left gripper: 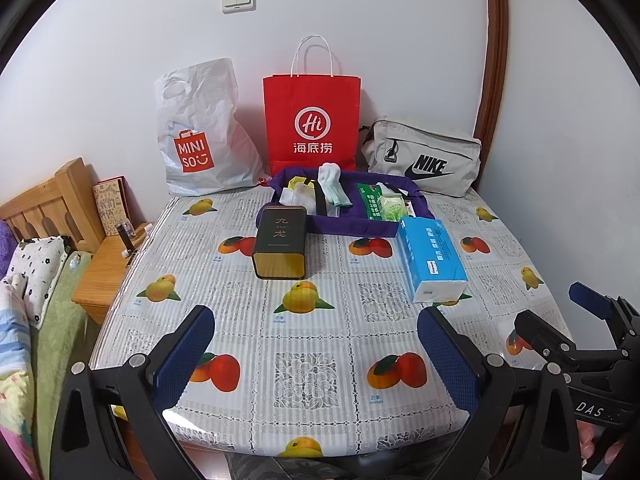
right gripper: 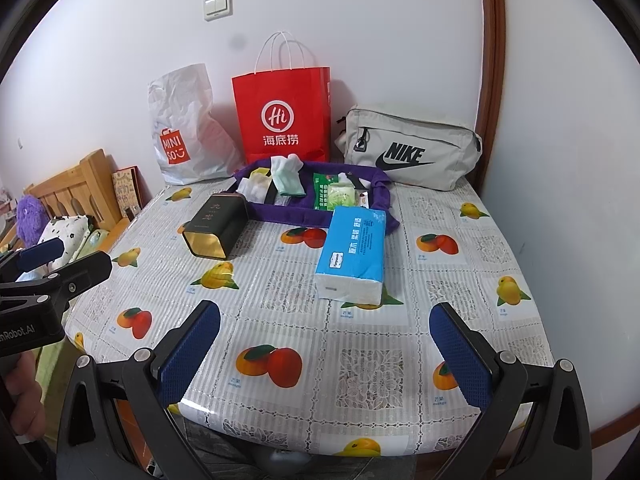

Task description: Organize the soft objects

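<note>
While both tools hang back at the near edge, nothing is held.

Table [left gripper: 248, 320]: fills the middle of both views under a fruit-print cloth; every item sits in its far half.

Red bag [left gripper: 312, 120]: upright against the wall, upper centre, between a white bag [left gripper: 200, 132] on its left and a grey pouch [left gripper: 424, 152] on its right.

Tray [left gripper: 348, 228]: a purple fabric tray, just above frame centre in front of the red bag. It already holds a sock [left gripper: 332, 184], white wipes and green packets, so sorting looks partly done.

Tissue pack [right gripper: 352, 256]: blue, centre of the right view, lying flat on the cloth with its far end touching or overlapping the tray's right corner. Long axis runs near to far, leaning slightly rightwards at the far end in that view; its white end faces the cameras. Probably the main soft item left outside.

Tin [left gripper: 280, 240]: dark, on its side left of the pack, gold end towards the cameras, far end against the tray's front edge.

Left gripper [left gripper: 316, 360]: bottom of the left view, jaws spread wide, empty.

Right gripper [right gripper: 326, 356]: bottom of the right view, jaws equally wide, empty, roughly in line with the pack.
</note>
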### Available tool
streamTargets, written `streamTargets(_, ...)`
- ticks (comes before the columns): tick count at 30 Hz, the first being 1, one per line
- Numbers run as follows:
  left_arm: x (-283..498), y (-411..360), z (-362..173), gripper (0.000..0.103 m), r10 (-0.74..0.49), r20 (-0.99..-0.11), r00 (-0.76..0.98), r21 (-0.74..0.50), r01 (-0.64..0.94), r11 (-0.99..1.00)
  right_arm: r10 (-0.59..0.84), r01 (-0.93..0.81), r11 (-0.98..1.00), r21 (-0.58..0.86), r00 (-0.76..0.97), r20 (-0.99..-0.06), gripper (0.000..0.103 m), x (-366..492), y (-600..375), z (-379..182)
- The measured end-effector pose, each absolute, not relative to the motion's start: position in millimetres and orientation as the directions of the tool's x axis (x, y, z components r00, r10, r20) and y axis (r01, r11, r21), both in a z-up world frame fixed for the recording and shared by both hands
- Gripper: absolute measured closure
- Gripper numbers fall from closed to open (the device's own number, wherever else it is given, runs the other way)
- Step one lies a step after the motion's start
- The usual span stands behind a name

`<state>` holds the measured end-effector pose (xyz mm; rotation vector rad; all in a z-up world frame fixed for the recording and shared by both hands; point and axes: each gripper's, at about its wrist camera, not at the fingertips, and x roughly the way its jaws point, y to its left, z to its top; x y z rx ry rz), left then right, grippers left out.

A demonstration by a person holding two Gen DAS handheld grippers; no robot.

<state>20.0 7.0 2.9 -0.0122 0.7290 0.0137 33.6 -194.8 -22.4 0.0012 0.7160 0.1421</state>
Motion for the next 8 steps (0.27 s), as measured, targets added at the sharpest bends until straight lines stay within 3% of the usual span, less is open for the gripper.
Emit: streamTargets(8,19.7,7.7,3.3,0.000,0.008,-0.662,0.750,-0.005,-0.016,1.000,0.132,-0.132,0.990,0.049,0.744,-0.655,0.000,33.7,-193.4,-21.5)
